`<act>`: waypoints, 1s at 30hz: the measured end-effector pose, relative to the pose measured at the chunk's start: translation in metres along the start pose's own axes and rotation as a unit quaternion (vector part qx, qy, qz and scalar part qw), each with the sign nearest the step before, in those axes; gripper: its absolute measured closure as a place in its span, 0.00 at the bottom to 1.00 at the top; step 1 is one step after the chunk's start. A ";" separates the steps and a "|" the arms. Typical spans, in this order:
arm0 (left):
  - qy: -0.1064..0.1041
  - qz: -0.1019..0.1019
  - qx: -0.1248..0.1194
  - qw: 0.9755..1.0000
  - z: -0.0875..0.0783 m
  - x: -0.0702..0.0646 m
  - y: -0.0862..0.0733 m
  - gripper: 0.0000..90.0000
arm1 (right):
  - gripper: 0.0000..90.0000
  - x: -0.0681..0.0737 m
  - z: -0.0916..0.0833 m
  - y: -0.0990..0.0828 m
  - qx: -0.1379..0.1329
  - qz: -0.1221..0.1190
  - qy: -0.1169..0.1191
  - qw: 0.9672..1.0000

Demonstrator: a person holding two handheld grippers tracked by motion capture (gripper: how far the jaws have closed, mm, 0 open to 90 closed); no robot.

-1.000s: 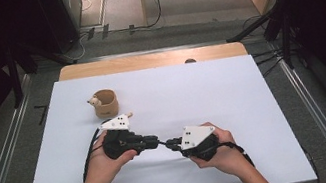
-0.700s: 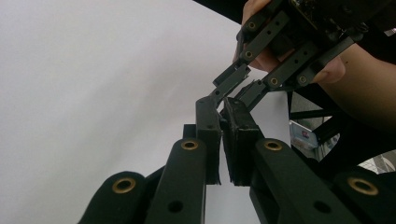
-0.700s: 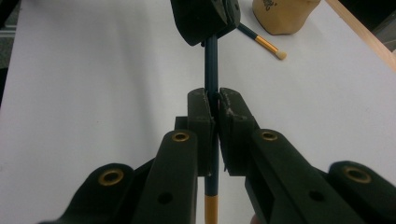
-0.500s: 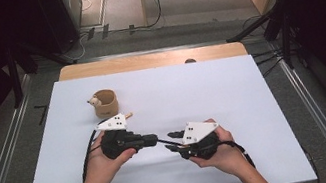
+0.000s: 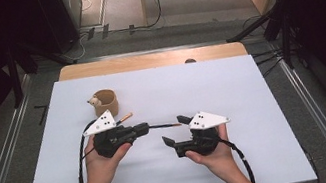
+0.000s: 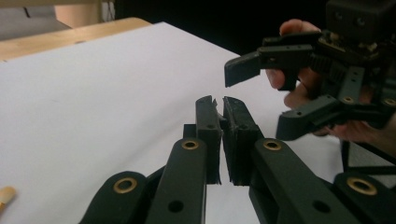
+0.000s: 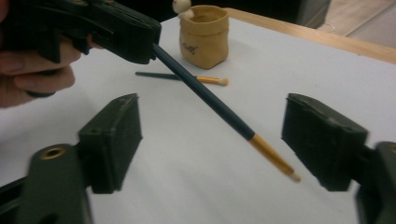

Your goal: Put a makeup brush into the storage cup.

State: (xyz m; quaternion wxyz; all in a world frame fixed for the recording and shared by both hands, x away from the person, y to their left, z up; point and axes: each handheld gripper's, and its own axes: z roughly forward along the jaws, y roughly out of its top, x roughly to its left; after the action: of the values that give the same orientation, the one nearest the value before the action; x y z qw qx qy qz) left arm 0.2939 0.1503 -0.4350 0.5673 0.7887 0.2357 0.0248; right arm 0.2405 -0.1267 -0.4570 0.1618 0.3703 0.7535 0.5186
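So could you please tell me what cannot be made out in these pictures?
- The tan fabric pouch's contents: right gripper view's top edge cuts the pale round thing.
- Dark brush with orange band: its far end hidden inside the left gripper.
- Second brush: high view, mostly behind the left gripper's grey plate.

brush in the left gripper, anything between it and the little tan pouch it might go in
Nothing blocks the way. The brush is clamped in the left gripper, and a second brush lies on the white table toward the tan pouch; lifting clears it.
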 end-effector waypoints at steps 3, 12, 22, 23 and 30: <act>0.013 0.000 -0.020 1.000 -0.002 -0.001 -0.001 0.96 | 0.11 0.004 0.002 -0.002 -0.008 0.029 -0.024 0.999; 0.035 -0.004 -0.067 0.997 -0.005 -0.002 -0.004 0.96 | 0.00 0.014 0.006 -0.007 -0.030 0.135 -0.028 0.990; 0.030 -0.006 -0.085 0.996 0.000 -0.006 -0.009 0.96 | 0.02 0.010 0.012 -0.012 -0.055 0.223 0.009 0.973; 0.031 -0.004 -0.087 0.996 0.001 -0.007 -0.009 0.96 | 0.04 0.010 0.012 -0.012 -0.059 0.232 0.012 0.971; 0.028 0.002 -0.095 0.995 0.003 -0.011 -0.011 0.96 | 0.06 0.007 0.010 -0.012 -0.086 0.283 0.032 0.955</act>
State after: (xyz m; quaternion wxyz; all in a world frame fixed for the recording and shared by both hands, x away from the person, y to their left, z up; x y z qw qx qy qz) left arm 0.2811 0.1454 -0.4431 0.6330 0.7305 0.2464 0.0706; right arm 0.2372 -0.1179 -0.4711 0.0155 0.5365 0.5753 0.6172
